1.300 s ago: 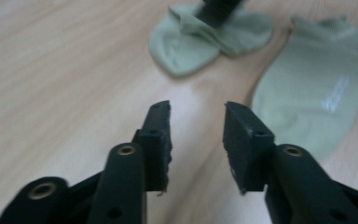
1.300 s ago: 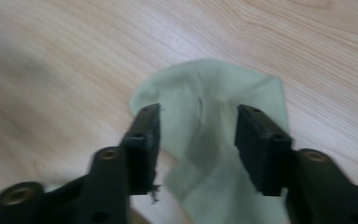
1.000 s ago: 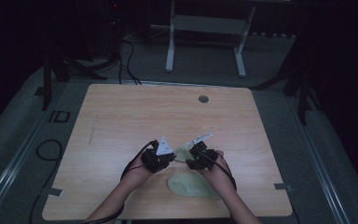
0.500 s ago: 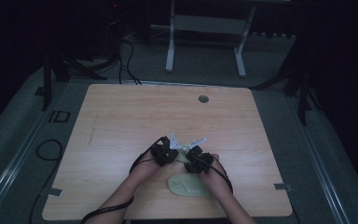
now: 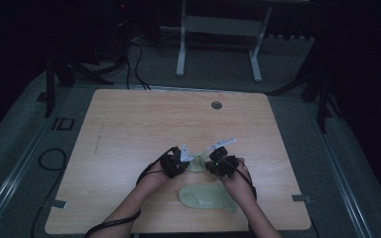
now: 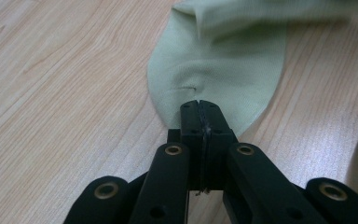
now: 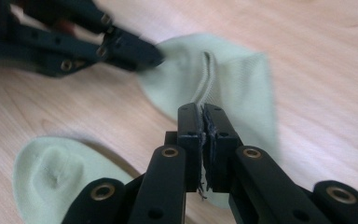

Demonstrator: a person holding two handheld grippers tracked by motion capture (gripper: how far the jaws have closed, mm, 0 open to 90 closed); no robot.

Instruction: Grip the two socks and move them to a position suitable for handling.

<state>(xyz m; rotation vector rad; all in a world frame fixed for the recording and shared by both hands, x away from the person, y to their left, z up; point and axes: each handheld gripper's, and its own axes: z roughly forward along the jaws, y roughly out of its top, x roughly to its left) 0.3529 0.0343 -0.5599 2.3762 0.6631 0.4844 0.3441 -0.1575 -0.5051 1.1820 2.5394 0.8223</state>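
The left tool (image 6: 199,116) has its jaws pressed flat together on the rounded edge of a pale green sock (image 6: 223,70), the cloth pinched between the pads at the lower middle of the left gripper view. The right tool (image 7: 203,119) has just been closing and now clamps a raised fold of the same sock (image 7: 228,79), with threads of cloth caught between its jaws. In the right gripper view the left tool (image 7: 135,49) comes in from the upper left and bites the sock's far edge.

In the high view the two tools sit close together just below the middle of the frame, the left tool (image 5: 178,161) beside the right tool (image 5: 218,161), and the sock (image 5: 197,163) is stretched between them over the worktop (image 5: 129,129).

A second sock (image 5: 207,197) of the same green lies flat on the worktop just below the tools, near the bottom edge; it carries a small pale mark, too small to read. In the right gripper view its toe (image 7: 51,177) shows at lower left.

On the floor at the left of the worktop the letters "ID" (image 5: 62,123) can be read
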